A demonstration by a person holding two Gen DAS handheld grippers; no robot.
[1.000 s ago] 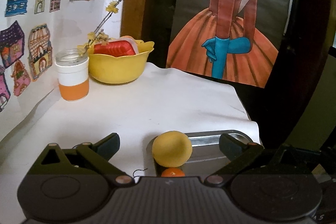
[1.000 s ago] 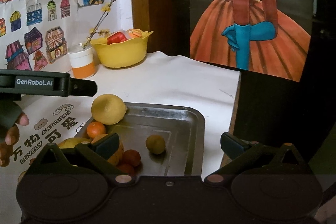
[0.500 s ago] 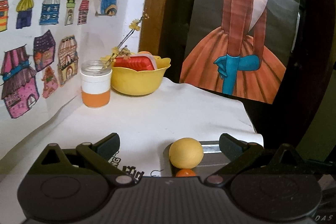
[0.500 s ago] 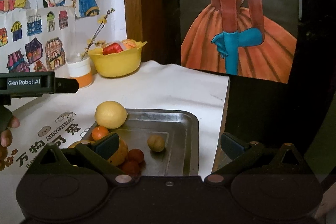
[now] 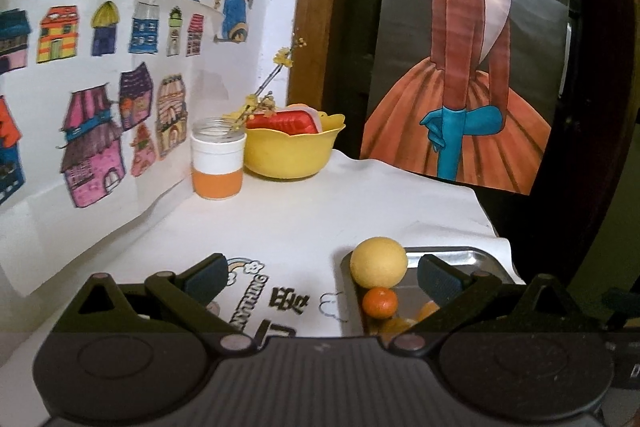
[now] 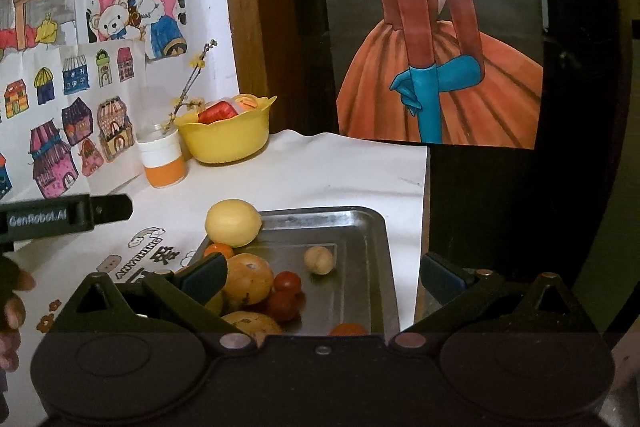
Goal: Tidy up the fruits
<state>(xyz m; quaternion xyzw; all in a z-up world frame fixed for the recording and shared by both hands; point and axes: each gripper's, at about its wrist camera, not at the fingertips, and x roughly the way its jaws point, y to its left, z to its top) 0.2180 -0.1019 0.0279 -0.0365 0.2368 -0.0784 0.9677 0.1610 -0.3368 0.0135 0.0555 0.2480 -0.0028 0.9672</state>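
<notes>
A metal tray lies on the white table and holds mixed fruit. A yellow lemon rests on its far left corner, with a small orange beside it. Two large brownish-orange fruits, red cherry tomatoes and a pale round fruit lie inside. My right gripper hangs open above the tray's near end, empty. My left gripper is open and empty left of the tray, the lemon and small orange just ahead of its right finger.
A yellow bowl with a red item stands at the back by the wall, next to a white and orange jar holding twigs. Drawings cover the left wall. The table's right edge drops off beside the tray. A hand holds the left gripper.
Both grippers have pulled back and risen, so the tray and bowl look farther and lower. More of the printed tablecloth shows under the left gripper. Both stay open.
</notes>
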